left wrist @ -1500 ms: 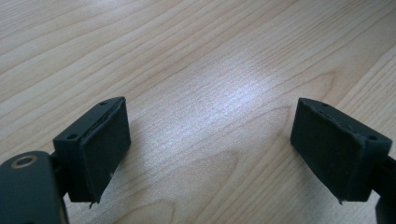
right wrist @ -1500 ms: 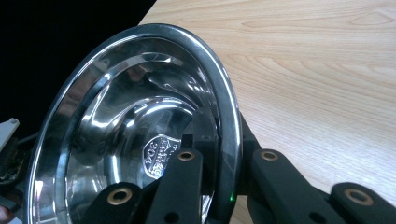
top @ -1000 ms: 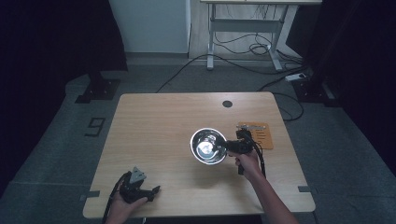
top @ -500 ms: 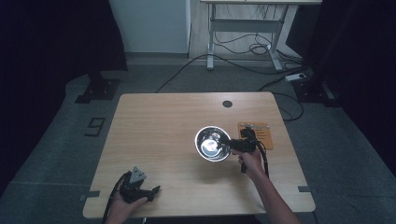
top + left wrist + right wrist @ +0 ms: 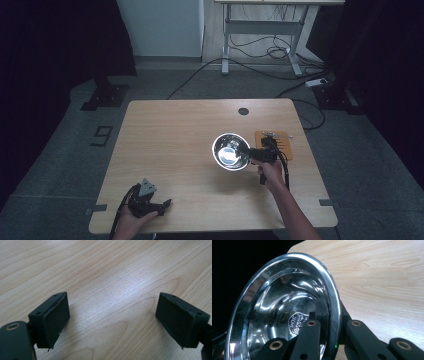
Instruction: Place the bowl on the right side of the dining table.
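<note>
Wooden surface (image 5: 175, 150) under you, your right gripper (image 5: 256, 155) clamped on steel bowl (image 5: 230, 151) rim, orange mat (image 5: 285, 145) just behind it, your left gripper (image 5: 165, 204) jaws wide apart, holding nothing.

Black grippers (image 5: 150, 202), square fingers (image 5: 53, 317), brass rivets, black cables

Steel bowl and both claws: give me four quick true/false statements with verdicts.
1. The right claw grips the steel bowl by its rim. True.
2. The bowl holds fruit. False: its inside is bare and shiny.
3. The left claw is clamped on a cloth. False: its jaws stand open over bare wooden table.
4. An orange mat lies on the table beyond the right claw. True.
</note>
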The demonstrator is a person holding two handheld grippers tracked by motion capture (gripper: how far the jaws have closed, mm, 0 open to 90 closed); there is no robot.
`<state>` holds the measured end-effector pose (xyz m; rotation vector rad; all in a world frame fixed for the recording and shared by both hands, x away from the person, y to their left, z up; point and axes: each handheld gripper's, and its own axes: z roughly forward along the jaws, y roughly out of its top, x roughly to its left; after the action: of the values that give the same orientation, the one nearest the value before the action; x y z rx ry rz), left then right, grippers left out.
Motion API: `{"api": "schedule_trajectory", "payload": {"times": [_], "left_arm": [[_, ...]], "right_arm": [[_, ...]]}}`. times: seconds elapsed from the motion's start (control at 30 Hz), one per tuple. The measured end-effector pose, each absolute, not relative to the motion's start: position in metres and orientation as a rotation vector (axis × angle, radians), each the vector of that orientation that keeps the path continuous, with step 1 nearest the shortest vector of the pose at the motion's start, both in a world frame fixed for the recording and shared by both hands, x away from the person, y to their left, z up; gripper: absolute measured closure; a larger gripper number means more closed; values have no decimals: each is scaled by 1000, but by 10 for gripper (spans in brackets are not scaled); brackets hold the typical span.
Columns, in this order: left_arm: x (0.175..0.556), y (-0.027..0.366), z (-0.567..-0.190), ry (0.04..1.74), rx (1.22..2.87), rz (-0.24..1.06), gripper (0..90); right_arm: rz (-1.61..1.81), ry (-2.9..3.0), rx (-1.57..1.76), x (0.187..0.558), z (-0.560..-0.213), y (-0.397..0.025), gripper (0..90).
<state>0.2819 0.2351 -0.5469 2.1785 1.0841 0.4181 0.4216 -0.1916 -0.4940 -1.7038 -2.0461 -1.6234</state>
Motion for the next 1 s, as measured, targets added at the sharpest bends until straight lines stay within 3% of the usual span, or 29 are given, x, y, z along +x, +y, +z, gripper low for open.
{"api": "schedule_trajectory", "payload": {"times": [1.0], "left_arm": [[282, 235, -547, 1084, 2178, 418, 116]], "right_arm": [[-1700, -1905, -1921, 431, -496, -239, 860]]}}
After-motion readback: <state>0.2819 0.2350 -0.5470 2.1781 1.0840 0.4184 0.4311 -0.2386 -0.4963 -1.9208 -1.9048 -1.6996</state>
